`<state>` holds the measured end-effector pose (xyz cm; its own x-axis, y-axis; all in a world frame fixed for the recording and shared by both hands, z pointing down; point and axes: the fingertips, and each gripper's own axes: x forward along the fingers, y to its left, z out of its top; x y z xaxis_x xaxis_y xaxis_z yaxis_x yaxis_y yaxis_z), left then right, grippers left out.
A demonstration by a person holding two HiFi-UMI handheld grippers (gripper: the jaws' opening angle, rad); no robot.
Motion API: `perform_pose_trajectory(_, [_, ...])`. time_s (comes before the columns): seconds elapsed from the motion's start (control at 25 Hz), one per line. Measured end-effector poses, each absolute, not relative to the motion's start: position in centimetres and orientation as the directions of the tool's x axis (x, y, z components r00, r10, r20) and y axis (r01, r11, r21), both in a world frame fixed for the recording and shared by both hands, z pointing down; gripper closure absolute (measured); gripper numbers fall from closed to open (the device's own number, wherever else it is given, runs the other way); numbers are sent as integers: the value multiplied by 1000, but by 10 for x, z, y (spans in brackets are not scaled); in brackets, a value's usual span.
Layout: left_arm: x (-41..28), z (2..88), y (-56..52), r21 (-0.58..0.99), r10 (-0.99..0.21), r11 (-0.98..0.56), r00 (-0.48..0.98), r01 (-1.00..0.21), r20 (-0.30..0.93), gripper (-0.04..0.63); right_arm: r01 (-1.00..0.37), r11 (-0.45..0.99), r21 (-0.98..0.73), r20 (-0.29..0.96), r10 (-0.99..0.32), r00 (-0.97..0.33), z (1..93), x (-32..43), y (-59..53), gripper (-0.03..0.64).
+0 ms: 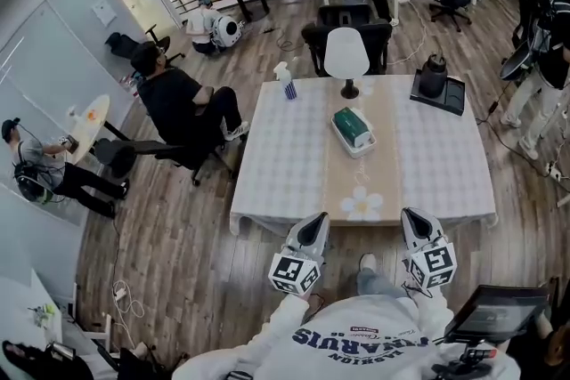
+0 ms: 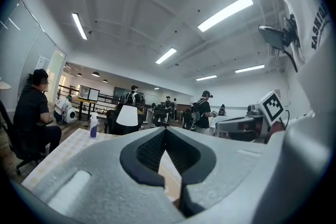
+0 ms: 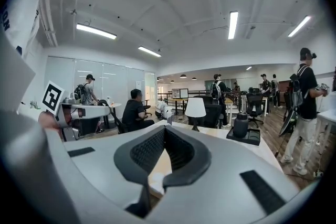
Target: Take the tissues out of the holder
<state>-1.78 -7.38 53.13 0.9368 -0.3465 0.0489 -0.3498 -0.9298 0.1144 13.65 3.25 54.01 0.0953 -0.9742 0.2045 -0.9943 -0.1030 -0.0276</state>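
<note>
Floor [image 1: 169,227]: wood planks, filling the lower left and the upper part of the head view around the desk.
Desk [image 1: 285,165]: centre of the head view, covered with a pale checked cloth; its near edge lies just above the two grippers.
Runner [image 1: 363,178]: beige strip running from the desk's far edge to its near edge, slightly right of the middle.
Seated person [image 1: 178,107]: in black, on a chair just off the desk's left edge.
Left gripper [image 1: 313,227]: lower centre of the head view, below the desk's near edge and pointing up the frame toward it. In the left gripper view [image 2: 166,131] the jaws are closed tip to tip with nothing between them.
Right gripper [image 1: 415,225]: lower right of centre, beside the left one and apart from it, also below the desk's edge. In the right gripper view [image 3: 164,129] the jaws meet at the tips and hold nothing.
Lamp [image 1: 346,58]: white shade on a dark foot, upright at the far end of the runner.
Tray [image 1: 450,98]: black, at the desk's far right corner, with a dark jug [image 1: 433,76] standing on it.
Tissue holder [image 1: 354,131]: green on top with a pale base, lying on the runner a little above the middle of the desk, well apart from both grippers. The tissues themselves are too small to make out.
Spray bottle [image 1: 287,82]: white with a blue band, upright near the far left of the desk.
</note>
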Motion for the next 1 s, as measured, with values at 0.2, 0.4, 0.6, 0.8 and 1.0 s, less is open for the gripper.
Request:
perform_pose_trajectory(0.2, [9, 532, -102, 111, -361, -924, 930, -366, 60, 591, -995, -89, -34, 211, -974, 80, 542, 165, 3, 607])
perform_pose_trajectory(0.4, [34, 536, -125, 111, -390, -911, 917, -397, 83, 591, -997, -60, -52, 214, -976, 47, 546, 192, -24, 607])
perform_pose_trajectory(0.6, [64, 533, -146, 94, -408, -905, 909, -415, 87, 591, -998, -23, -53, 207, -978, 11, 548, 220, -56, 607])
perform_pose_trajectory(0.8, [78, 529, -157, 36, -420, -904, 902, -425, 104, 591, -998, -4, -60, 207, -978, -9, 546, 234, -73, 607])
perform_pose_trajectory(1.0, [82, 526, -163, 25, -428, -901, 898, -433, 102, 591, -998, 13, -69, 229, -973, -29, 553, 238, -81, 607])
